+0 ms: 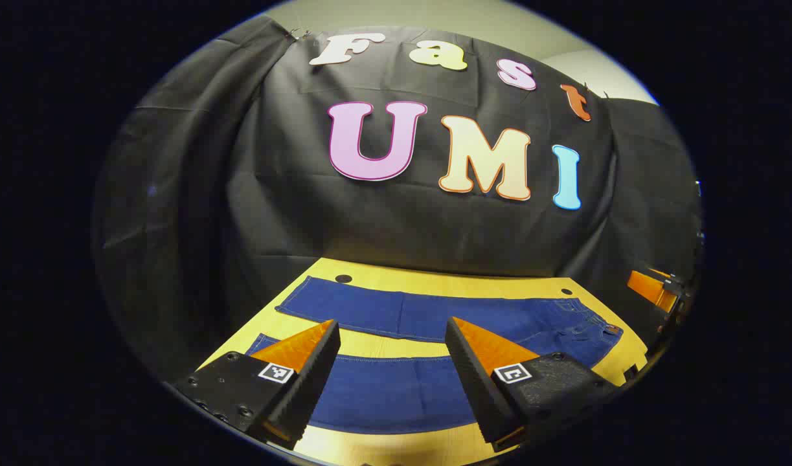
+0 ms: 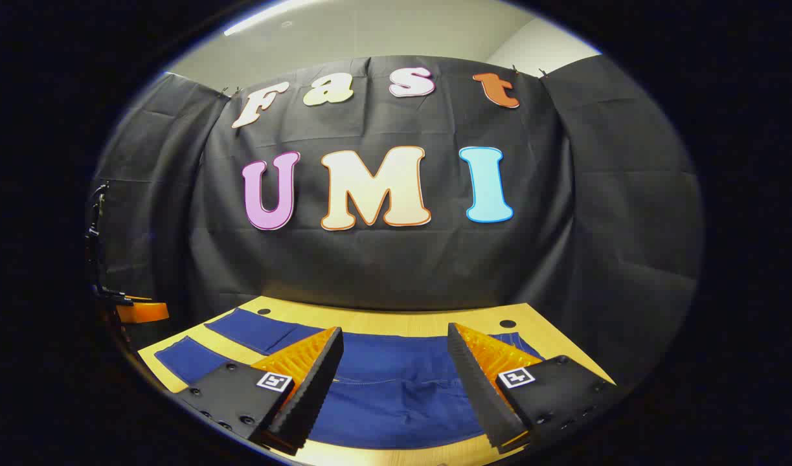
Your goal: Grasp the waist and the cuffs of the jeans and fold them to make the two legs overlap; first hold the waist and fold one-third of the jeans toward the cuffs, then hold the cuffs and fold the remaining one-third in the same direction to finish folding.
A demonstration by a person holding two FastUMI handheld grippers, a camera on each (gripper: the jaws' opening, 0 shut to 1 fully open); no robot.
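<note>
— denim, dark blue: the jeans lie flat and unfolded on the yellow table, both legs spread apart with a strip of table between them. where is the waist?

— in the left gripper view, waist at the table's right end, cuffs at its left end. two round holes sit along the table's far edge.

— left gripper?

— jaws wide apart, holding nothing, above the near leg at the table's front edge.

— right gripper?

— jaws wide apart too, empty, over the jeans near the table's front. black cloth wall hangs behind the table.
</note>
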